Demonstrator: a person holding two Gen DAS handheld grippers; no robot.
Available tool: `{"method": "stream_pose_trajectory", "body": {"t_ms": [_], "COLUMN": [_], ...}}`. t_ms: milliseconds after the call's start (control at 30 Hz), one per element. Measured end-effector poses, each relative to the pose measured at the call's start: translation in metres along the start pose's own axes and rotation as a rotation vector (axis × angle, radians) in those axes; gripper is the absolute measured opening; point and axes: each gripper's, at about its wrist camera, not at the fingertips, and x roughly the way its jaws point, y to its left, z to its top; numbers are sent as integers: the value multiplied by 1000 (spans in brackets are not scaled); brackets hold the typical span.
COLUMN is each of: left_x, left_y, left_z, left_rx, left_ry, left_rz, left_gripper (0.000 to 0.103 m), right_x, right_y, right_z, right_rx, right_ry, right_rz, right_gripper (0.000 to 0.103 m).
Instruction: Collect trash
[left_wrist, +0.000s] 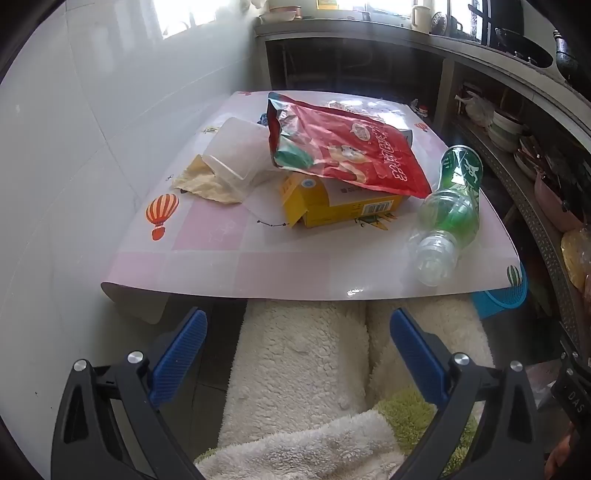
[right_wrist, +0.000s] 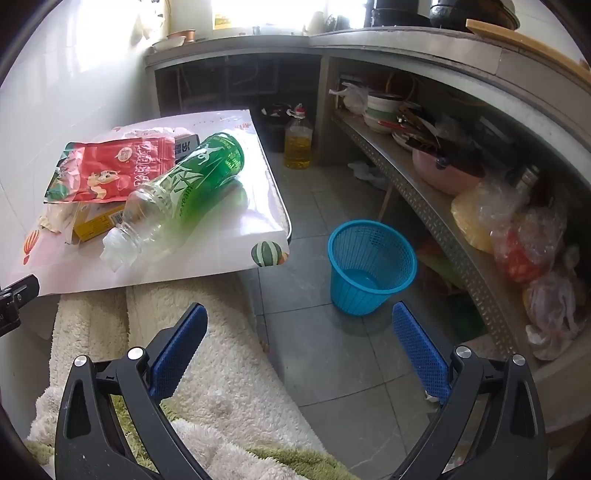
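Left wrist view: the left gripper (left_wrist: 297, 343) hangs short of the table (left_wrist: 229, 254), jaws wide apart and holding nothing. On the tabletop a red snack bag (left_wrist: 347, 155) printed with white Chinese characters lies over a yellow carton (left_wrist: 332, 206) showing a barcode; a clear plastic container (left_wrist: 236, 155) and a crumpled wrapper (left_wrist: 203, 181) sit to its left, and a green-labelled bottle (left_wrist: 452, 199) lies on its side at right, the word "cream" legible on it in the right wrist view. There the right gripper (right_wrist: 299, 339), jaws likewise apart and empty, hovers near the blue wastebasket (right_wrist: 369, 269) standing on the floor beside the table.
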Motion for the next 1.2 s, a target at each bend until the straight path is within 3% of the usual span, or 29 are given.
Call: {"method": "stream_pose_trajectory", "body": {"t_ms": [1200], "left_x": [5], "left_y": [3], "left_z": [-3], "left_rx": [-17], "left_ry": [2], "left_rz": [12], "left_gripper": [97], "right_x": [1], "right_y": [1], "right_z": [0], "right_rx": [4], "right_ry": [-4], "right_rz": [-1], "right_gripper": [95]}}
